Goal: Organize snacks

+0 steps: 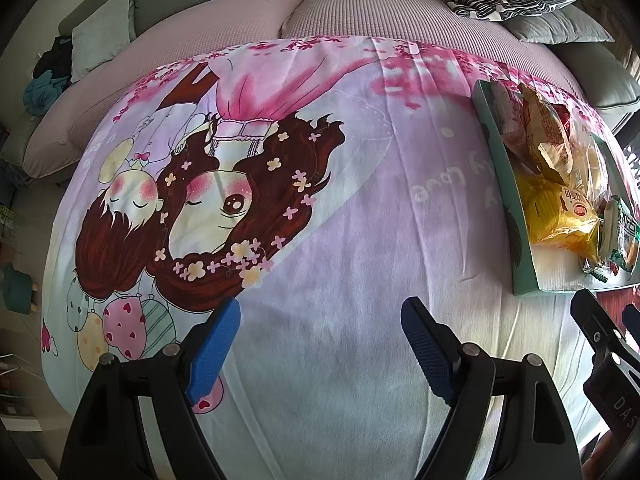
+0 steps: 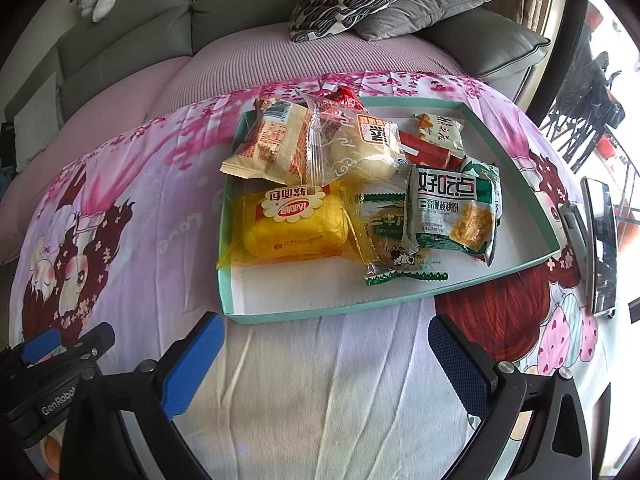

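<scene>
Blue-padded grippers hover spread and empty above the cartoon-print cloth (image 2: 280, 380).
Left gripper (image 1: 322, 350) and right gripper (image 2: 326, 362) grip nothing; beyond the right one, the teal tray (image 2: 400, 304) holds piled snack packets (image 2: 360, 184), its long axis running left to right.

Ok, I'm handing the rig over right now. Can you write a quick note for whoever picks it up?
Left gripper: open, empty, over the cartoon-print cloth, left of the tray.
Right gripper: open, empty, just short of the tray's near edge.
Tray: teal, shallow, holding all the snacks in a loose heap: yellow bread pack, green walnut-biscuit pack, clear-wrapped bun, beige wrapped pack, plus smaller packets.
Done: nothing looks sorted.
Left: pick the snacks out and arrange them; the right gripper is closest.
</scene>
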Motion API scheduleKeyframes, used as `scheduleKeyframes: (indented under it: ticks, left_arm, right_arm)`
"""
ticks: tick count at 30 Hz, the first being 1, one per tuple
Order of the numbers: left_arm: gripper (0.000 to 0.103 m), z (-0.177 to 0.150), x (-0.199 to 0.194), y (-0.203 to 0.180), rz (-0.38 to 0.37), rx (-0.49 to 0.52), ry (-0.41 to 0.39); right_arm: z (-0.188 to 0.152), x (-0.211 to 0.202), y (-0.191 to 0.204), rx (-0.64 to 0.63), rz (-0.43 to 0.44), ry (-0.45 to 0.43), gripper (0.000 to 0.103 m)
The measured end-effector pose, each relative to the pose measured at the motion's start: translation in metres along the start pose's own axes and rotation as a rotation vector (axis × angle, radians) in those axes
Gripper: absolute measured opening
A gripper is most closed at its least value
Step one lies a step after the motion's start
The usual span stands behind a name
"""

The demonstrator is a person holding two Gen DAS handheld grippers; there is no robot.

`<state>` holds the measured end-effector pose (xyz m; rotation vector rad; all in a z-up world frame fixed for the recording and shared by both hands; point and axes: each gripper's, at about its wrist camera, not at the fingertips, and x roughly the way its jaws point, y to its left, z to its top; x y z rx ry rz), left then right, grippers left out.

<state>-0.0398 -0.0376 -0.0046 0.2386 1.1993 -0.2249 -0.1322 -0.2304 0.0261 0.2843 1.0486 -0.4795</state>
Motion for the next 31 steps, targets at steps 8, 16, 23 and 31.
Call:
scheduleKeyframes:
  ticks: [8,16,23,31]
  left_arm:
    - [0.083,-0.0003,0.0000,-0.0002,0.000,0.000,0.000]
    - [0.083,-0.0002,0.0001,-0.0001,0.000,0.000,0.001]
    - [0.083,-0.0003,0.0000,-0.0003,0.001,0.001,0.001]
    - [0.083,-0.0022,-0.0019,-0.0046,0.000,0.027,-0.020]
  right_arm:
    - [0.0004,0.0004,0.0002,-0.001,0.000,0.001,0.103]
    - [-0.0001,0.0005,0.0005,0.001,-0.001,0.002,0.103]
    - [0.0001,0.0003,0.0001,0.000,0.000,0.001,0.103]
    - [0.0005,0.0005,-0.0003,-0.001,0.000,0.002,0.103]
